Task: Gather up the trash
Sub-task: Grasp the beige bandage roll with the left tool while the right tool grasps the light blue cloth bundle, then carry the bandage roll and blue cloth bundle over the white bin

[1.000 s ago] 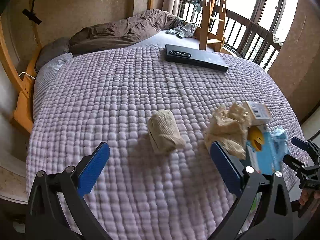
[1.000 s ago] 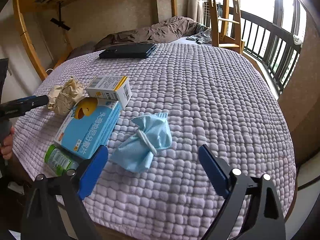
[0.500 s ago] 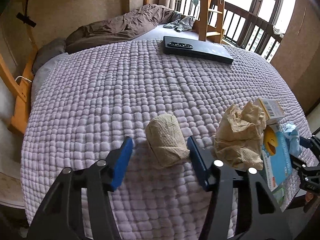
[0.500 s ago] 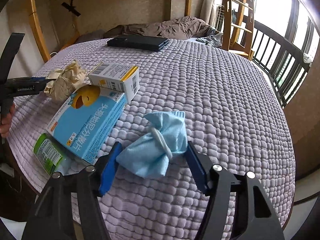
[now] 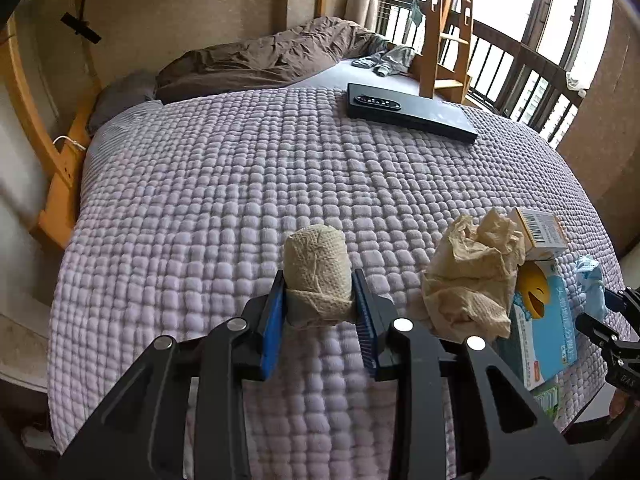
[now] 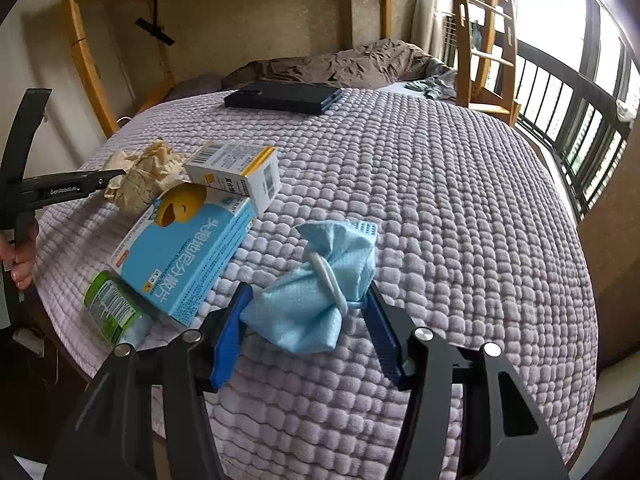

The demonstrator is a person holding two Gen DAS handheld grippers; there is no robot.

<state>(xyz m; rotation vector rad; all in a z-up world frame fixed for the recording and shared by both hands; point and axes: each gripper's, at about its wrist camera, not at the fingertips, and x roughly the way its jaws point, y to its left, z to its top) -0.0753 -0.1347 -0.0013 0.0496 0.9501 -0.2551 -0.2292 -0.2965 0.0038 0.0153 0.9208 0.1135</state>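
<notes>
Left wrist view: your left gripper [image 5: 319, 300] had just closed, fingers pinching the tan paper wad [image 5: 316, 274] left of the blue box [image 5: 540, 320]; your right gripper [image 6: 308, 322], also closing, flanked the blue mask [image 6: 320, 296]. Lifting likely came next.

A home bedroom is shown. A wide bed covered by a lilac waffle-textured quilt [image 5: 280, 184] is seen, with a rumpled brown duvet [image 5: 264, 58], a wooden bunk ladder [image 5: 444, 28] and a railed balcony window [image 6: 576, 120].
</notes>
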